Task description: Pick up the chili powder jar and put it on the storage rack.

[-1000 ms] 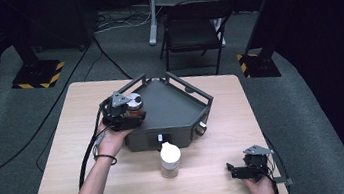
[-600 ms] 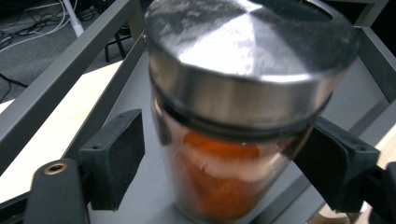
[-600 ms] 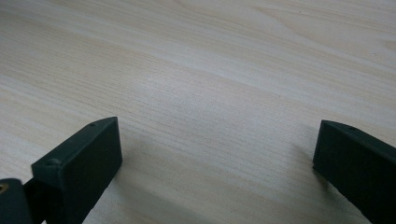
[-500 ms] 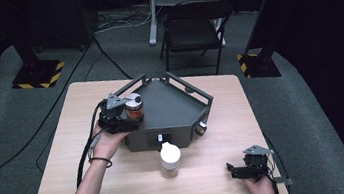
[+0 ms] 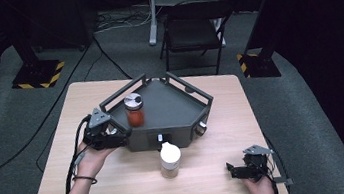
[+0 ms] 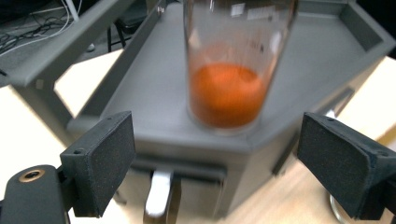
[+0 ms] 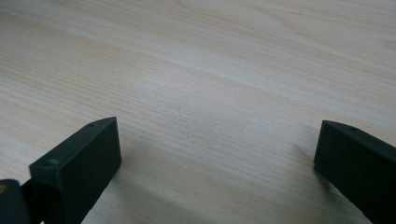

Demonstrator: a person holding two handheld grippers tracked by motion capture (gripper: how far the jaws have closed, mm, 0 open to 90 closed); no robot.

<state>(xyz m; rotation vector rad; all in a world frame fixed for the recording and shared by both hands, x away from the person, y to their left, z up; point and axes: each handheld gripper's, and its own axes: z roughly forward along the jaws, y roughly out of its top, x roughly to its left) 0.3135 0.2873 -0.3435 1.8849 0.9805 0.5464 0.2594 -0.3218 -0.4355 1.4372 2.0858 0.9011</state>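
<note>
left gripper point(image 5: 114, 136) withdrawn from red jar point(image 5: 134, 110), jaws now spread

Glass jar point(image 5: 134, 110), silver lid, orange-red powder perhaps, upright on grey tray point(image 5: 171, 108), left part.

I see a light wooden table point(image 5: 121, 184) in the middle of the high view, standing on grey carpet floor point(image 5: 7, 123). On its centre rests a dark grey tray point(image 5: 176, 104) with low rails. Just below the tray, a white-capped jar point(image 5: 170, 159) stands directly on the wood.
</note>
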